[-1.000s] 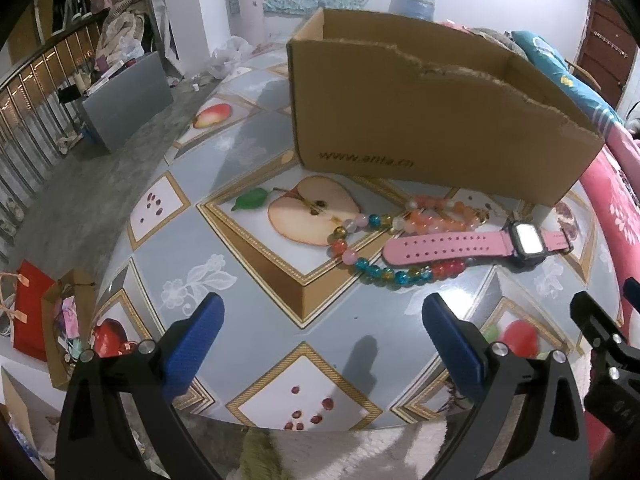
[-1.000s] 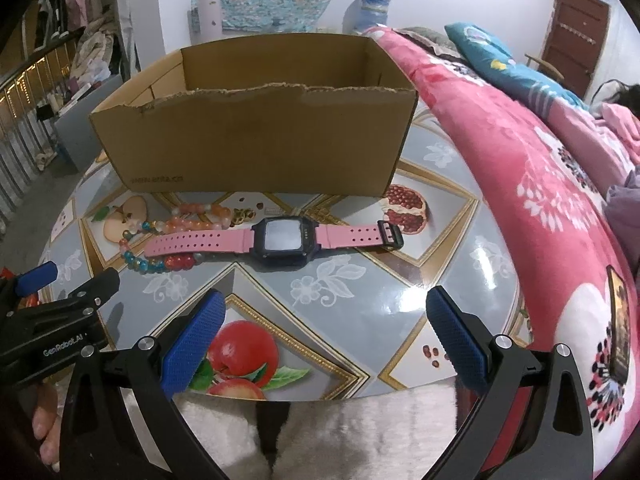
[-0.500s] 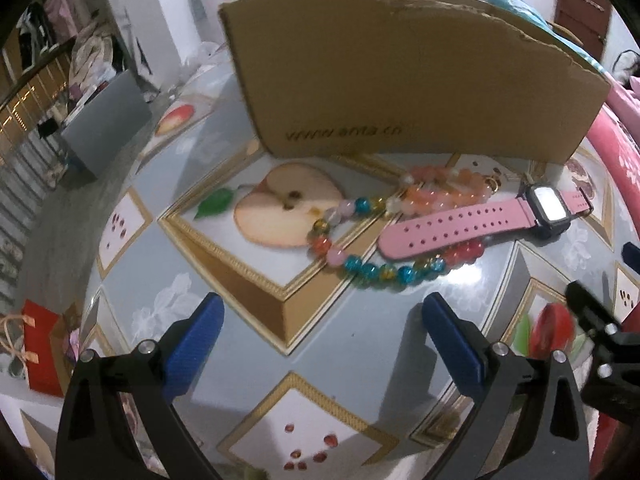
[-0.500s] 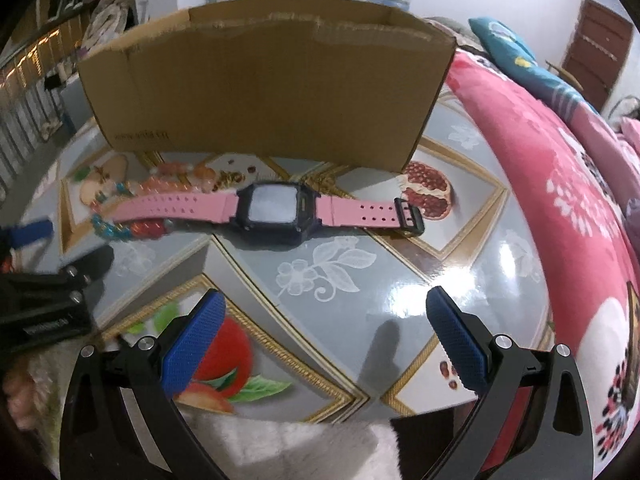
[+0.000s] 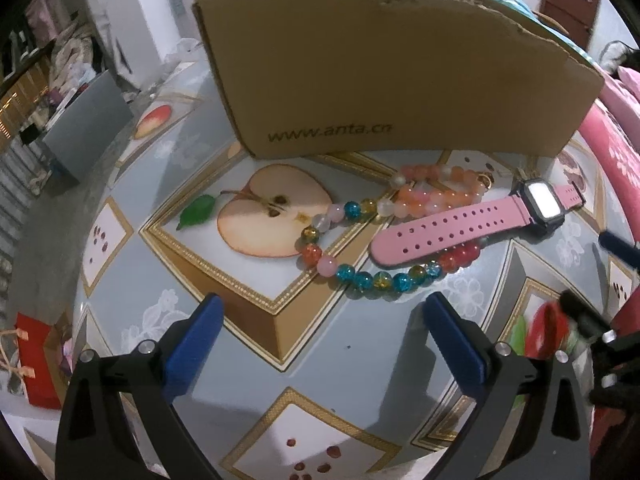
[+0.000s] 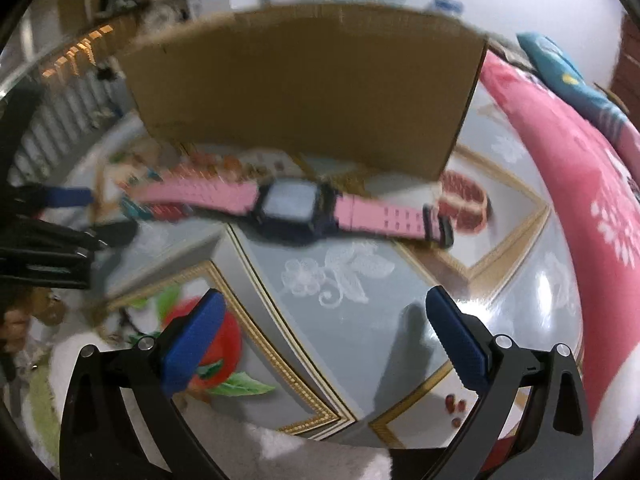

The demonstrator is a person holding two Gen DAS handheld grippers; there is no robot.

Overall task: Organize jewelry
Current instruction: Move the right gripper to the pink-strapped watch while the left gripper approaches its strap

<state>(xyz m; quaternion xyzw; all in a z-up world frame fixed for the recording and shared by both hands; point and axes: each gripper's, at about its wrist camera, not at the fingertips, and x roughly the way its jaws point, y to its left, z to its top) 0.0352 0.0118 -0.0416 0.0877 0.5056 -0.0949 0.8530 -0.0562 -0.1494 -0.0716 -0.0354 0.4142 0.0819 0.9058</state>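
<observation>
Watch (image 5: pixel 480 220): pink strap, dark case — flat across bead bracelet (image 5: pixel 360 252).
My left tongs (image 5: pixel 324 340): released.
My right tongs (image 6: pixel 324 340): released — empty.

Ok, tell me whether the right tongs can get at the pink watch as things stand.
Probably yes. The right tongs are open, and only bare tabletop lies between them and the pink watch. The cardboard box stands behind it, and one strap rests on the beaded bracelets.

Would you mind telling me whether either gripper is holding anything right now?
Nothing is held: the left gripper and right gripper are both open, short of the pink-strapped watch.
</observation>
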